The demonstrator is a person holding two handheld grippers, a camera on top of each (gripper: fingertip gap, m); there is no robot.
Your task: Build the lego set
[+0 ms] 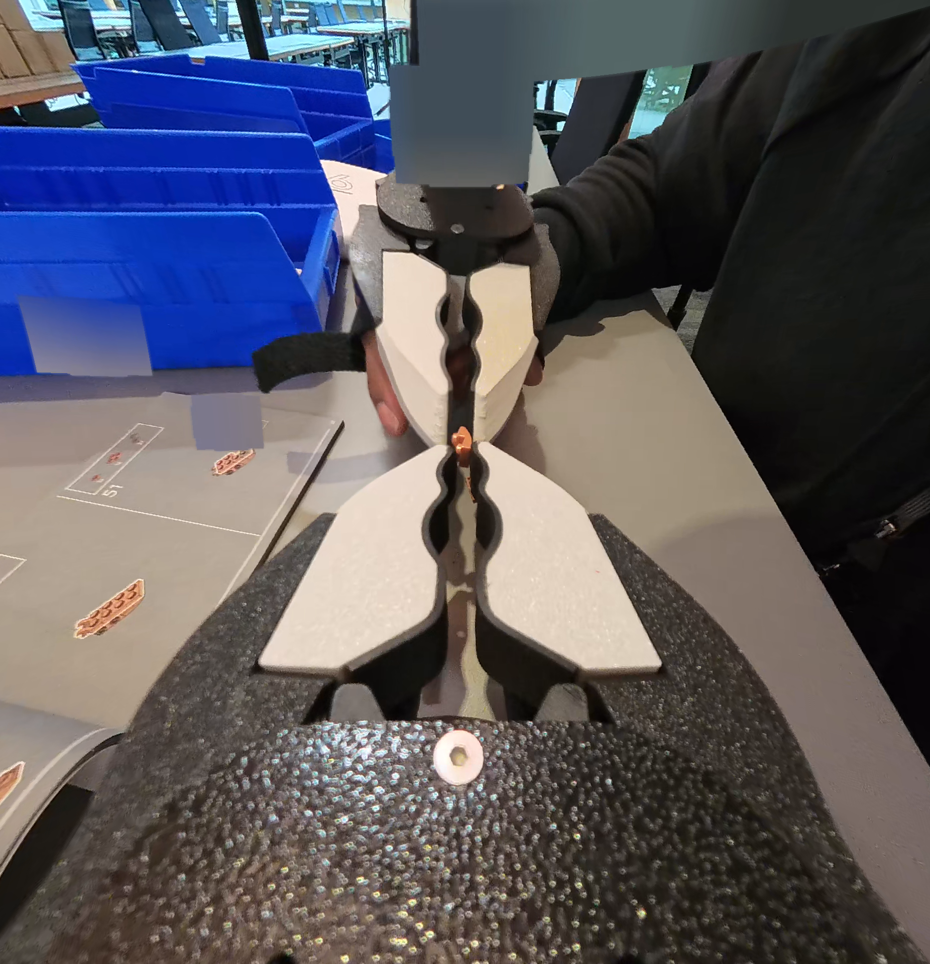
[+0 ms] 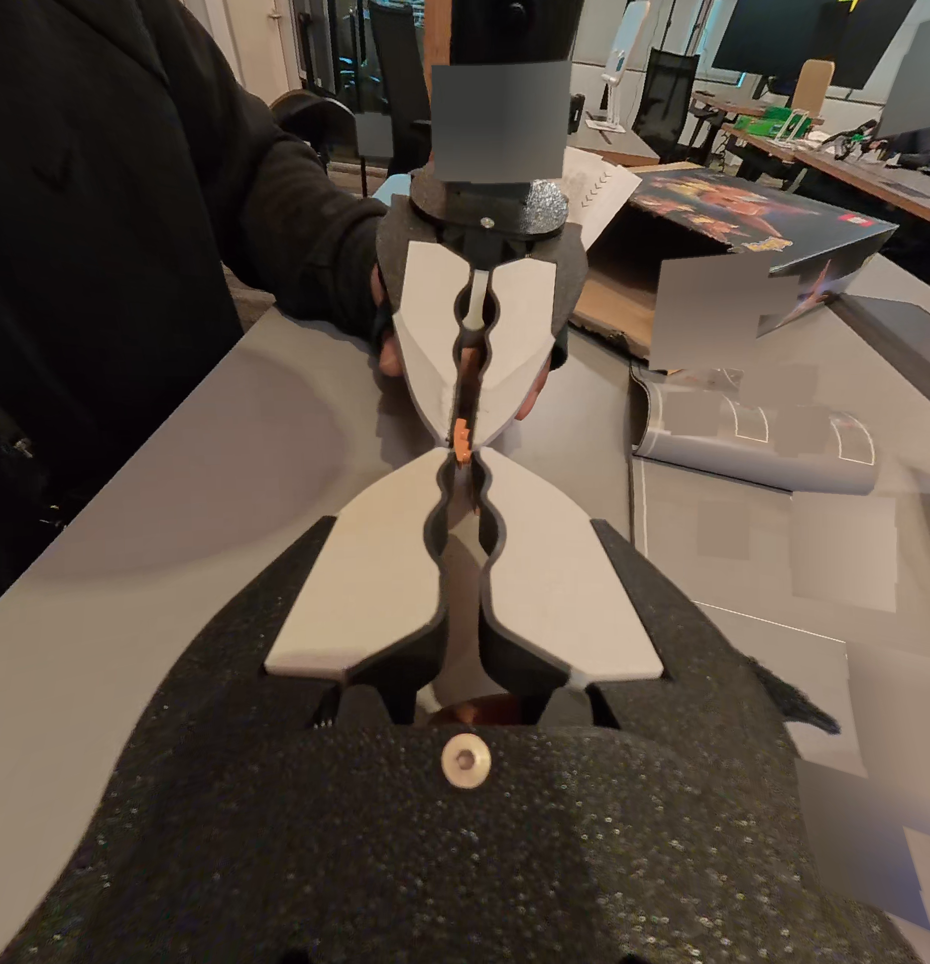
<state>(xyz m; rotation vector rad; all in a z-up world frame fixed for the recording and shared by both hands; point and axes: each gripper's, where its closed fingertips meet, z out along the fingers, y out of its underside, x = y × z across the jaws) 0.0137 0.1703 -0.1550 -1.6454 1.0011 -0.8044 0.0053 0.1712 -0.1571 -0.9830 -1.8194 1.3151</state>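
My two grippers meet tip to tip above the grey table. A small orange brick piece sits upright between both pairs of fingertips. In the left wrist view my left gripper is shut on the piece's near end. The right gripper faces it from the far side, its tips closed around the piece's far end. In the right wrist view the same orange piece shows between my right gripper and the left gripper. Both pairs of white fingers stand nearly together, pressing on the piece.
Blue plastic bins stand at the back left. An open instruction booklet lies on the table to the left, also in the right wrist view. An open cardboard box lies at the back. A person in dark sleeves holds the grippers. Left and right tips are no more than a few centimetres apart.
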